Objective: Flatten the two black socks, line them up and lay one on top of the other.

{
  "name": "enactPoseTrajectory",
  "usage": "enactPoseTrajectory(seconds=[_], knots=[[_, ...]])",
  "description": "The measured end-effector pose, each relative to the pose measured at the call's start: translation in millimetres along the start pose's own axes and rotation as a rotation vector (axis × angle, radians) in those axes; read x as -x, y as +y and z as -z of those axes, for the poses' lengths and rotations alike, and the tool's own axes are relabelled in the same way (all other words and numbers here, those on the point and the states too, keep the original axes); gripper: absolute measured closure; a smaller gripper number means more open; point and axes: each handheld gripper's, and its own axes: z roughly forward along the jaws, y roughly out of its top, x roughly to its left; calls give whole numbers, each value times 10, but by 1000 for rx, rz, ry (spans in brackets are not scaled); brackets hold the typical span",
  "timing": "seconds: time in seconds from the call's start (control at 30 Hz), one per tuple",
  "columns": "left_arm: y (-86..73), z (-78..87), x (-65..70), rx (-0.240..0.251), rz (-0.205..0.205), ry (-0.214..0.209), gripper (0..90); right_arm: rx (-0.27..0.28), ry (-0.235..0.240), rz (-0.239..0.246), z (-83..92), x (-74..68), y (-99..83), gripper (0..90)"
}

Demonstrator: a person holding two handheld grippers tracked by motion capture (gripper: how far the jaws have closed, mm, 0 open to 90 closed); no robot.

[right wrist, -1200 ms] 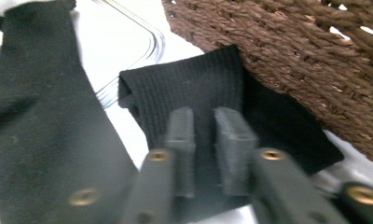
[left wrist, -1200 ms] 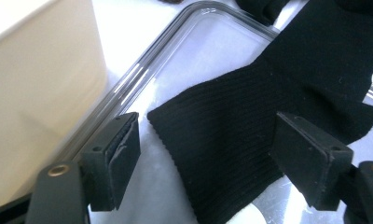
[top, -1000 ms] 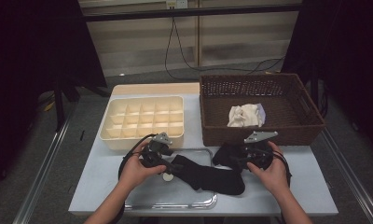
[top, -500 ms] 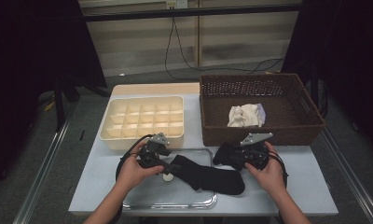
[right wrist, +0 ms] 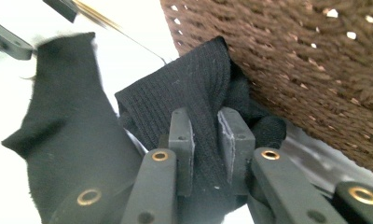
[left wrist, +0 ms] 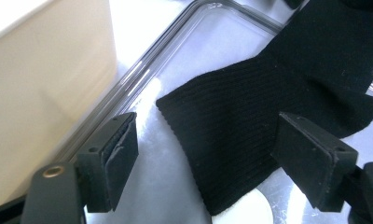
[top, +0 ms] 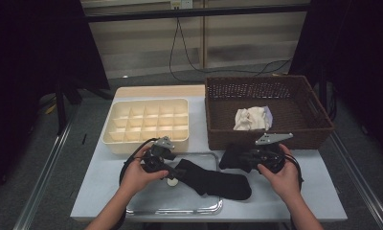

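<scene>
The black sock (right wrist: 208, 116) is bunching up between the pads of the right gripper (right wrist: 205, 149), so its pinched part is hiding. The person's hand (top: 280, 175) is covering most of that gripper in the high view. The other black sock (left wrist: 278, 121) is running off the top edge of the left gripper view. The white disc (left wrist: 245, 212) is peeking out from under it, mostly hidden.

Matt ribbed-knit black sock (left wrist: 250, 121); rough woven basket (top: 256, 91); glossy tray (top: 199, 208).
</scene>
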Motion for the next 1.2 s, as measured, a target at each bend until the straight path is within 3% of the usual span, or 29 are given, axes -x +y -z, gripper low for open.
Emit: enactPoseTrajectory(seconds=[0.3,0.4,0.43,0.5,0.67,0.77,0.87,0.93,0.97,1.0,1.03,1.07,1.2], knots=[[37,-17,14,33,-1,-14,221,-12,51,24,45,-174,19,773],[54,-25,27,16,-1,-12,221,-27,78,35,25,-244,19,772],[62,-20,17,-1,-20,-14,221,-31,82,36,16,-257,15,771],[64,-39,20,6,-14,-22,221,-39,95,35,-9,-280,0,762],[68,-50,21,4,-8,-20,221,-57,77,47,-79,-264,-49,588],[62,-65,17,14,-16,-29,221,-61,75,43,-71,-226,-64,606],[62,-69,20,10,-15,-28,221,-75,78,43,-74,-209,-88,755],[68,-65,28,15,-14,-27,221,-87,83,37,-85,-206,-94,801],[69,-65,38,21,-3,-27,221,-86,81,37,-87,-209,-93,811],[77,-54,31,11,-19,-32,221,-82,86,33,-86,-213,-88,814],[84,-52,57,9,-10,-2,221,-83,86,31,-82,-224,-75,814],[81,-65,44,25,-20,-29,221,-78,92,39,-79,-232,-59,814],[100,-75,72,11,-16,-27,221,-59,106,41,-70,-294,27,812]])
